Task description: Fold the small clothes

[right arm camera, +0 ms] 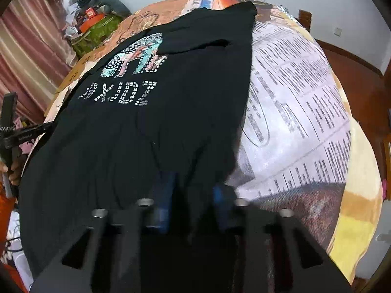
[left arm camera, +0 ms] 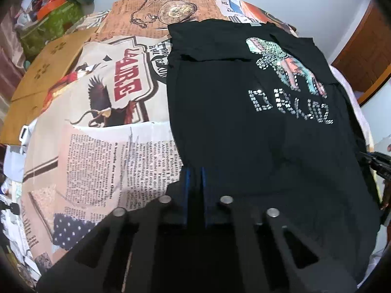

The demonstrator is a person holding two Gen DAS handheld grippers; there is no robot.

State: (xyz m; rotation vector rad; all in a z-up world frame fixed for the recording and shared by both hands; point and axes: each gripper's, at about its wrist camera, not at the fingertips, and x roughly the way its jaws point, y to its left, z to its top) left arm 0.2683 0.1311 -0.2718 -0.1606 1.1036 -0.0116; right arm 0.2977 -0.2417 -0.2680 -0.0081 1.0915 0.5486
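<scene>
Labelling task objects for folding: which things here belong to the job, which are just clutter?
Job:
black T-shirt with rhinestone lettering
left gripper
right gripper
newspaper-print fabric cover

Lying about:
green patterned box
orange box
pink curtain

Newsprint-patterned bedspread (left arm camera: pixel 102 151) — cardboard sheet (left arm camera: pixel 46 68), green box (left arm camera: pixel 48 24) beyond — pink curtain (right arm camera: pixel 29 48), wooden door (left arm camera: pixel 366 56).

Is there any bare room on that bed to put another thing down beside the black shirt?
Yes: printed bedspread lies bare left of the black shirt, and more on its other side. The far left corner is crowded with a pile of boxes.
</scene>
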